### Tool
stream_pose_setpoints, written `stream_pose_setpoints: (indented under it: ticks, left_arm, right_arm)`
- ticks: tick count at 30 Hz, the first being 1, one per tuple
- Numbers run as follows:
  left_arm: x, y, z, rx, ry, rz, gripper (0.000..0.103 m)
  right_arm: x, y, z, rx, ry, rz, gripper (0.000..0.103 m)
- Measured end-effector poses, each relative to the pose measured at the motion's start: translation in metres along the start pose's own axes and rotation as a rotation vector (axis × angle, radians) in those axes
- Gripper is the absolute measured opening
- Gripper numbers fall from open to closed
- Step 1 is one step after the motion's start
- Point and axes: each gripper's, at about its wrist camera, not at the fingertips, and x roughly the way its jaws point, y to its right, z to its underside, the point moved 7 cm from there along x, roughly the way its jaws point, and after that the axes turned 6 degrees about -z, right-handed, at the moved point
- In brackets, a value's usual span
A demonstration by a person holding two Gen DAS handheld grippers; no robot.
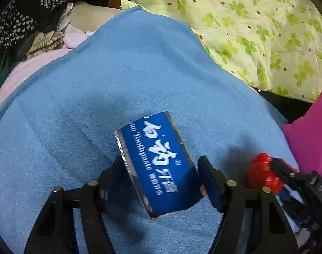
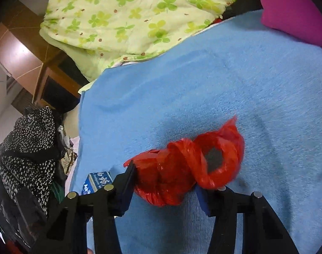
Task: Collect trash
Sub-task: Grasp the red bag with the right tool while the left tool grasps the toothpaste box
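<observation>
The blue toothpaste box (image 1: 158, 165) reads "Toothpaste" in white, beside large Chinese characters "白药" and "牙膏".

A bedroom in a lived-in home: a blue towel (image 1: 97, 105) lies spread over a bed beside a clover-print quilt (image 1: 256, 25) and a magenta pillow (image 2: 292, 6). Heaped clothes (image 2: 27, 144) crowd the bed's left edge, with wooden furniture (image 2: 44, 80) and floor tiles (image 2: 19, 53) beyond.

A light blue towel (image 1: 97, 116) lies under a deep blue toothpaste box (image 1: 161, 163) with white lettering and silvery edges. The crumpled plastic bag (image 2: 188, 169) is bright red. Far right, a quilt (image 1: 256, 27) is pale green with clover leaves and brown dots; right, a magenta cushion (image 1: 311, 135); far left, black cloth (image 2: 27, 139) with white specks.
</observation>
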Motion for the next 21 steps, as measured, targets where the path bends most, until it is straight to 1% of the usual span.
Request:
stream_pose_setpoints:
  ticks: [5,7,8,10,12,14,17,21]
  left_arm:
    - [-0.004,0.003,0.005,0.026,-0.009,-0.005,0.061]
    - [-0.007,0.006,0.008,0.023,-0.026,0.021,0.061]
    - [-0.010,0.009,0.011,0.019,-0.043,0.048,0.061]
    - [-0.018,0.014,0.015,0.021,-0.051,0.075,0.061]
    - [-0.033,0.026,0.021,0.059,-0.036,0.094,0.061]
    - [-0.050,0.040,0.028,0.109,-0.014,0.098,0.061]
    - [-0.072,0.060,0.044,0.202,0.021,0.066,0.061]
    - [-0.097,0.081,0.066,0.295,0.048,0.044,0.061]
  right_arm:
    - [-0.027,-0.005,0.001,-0.051,0.020,-0.002,0.054]
    - [-0.039,-0.004,0.001,-0.055,0.024,-0.008,0.054]
    - [-0.047,-0.003,0.001,-0.064,0.028,-0.008,0.054]
    - [-0.063,-0.001,0.001,-0.079,0.040,-0.007,0.054]
    - [-0.079,0.001,-0.001,-0.080,0.054,-0.013,0.054]
    - [-0.099,0.004,-0.004,-0.075,0.076,-0.023,0.054]
    - [-0.129,0.009,-0.005,-0.062,0.109,-0.031,0.054]
    - [-0.170,0.018,-0.001,-0.070,0.152,-0.022,0.054]
